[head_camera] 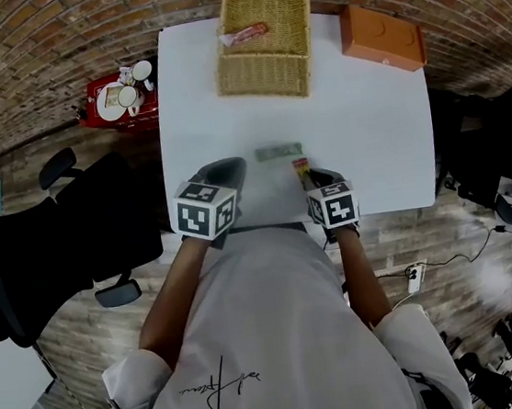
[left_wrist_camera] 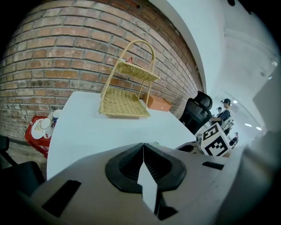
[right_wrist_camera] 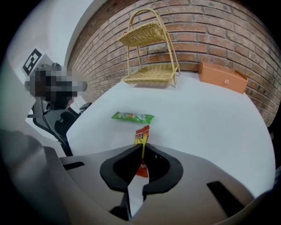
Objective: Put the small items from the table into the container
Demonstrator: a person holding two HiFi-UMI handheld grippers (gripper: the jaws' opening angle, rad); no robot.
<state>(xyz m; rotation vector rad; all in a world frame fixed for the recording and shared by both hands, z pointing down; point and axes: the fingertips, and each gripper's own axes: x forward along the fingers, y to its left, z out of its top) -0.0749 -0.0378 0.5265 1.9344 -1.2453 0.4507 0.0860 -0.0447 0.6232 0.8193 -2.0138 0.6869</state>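
Right gripper (right_wrist_camera: 142,149) pinched tight on the orange sachet (right_wrist_camera: 142,133) — green packet (right_wrist_camera: 132,117) lay just beyond on the white table (right_wrist_camera: 210,118). Left gripper (left_wrist_camera: 143,148) jaws pressed together, empty.

Both arms are out in front, elbows bent: the left forearm (head_camera: 176,292) angles inward and the right forearm (head_camera: 362,274) runs straighter. The left hand-held gripper (head_camera: 226,169) tilts downward, its jaws pressed flat together with nothing between them. The right hand-held gripper (head_camera: 308,176) dips more steeply, and its jaws are clamped on a thin red sachet (right_wrist_camera: 142,133), pinched edge-on, it seems, with its far end poking out beyond them.
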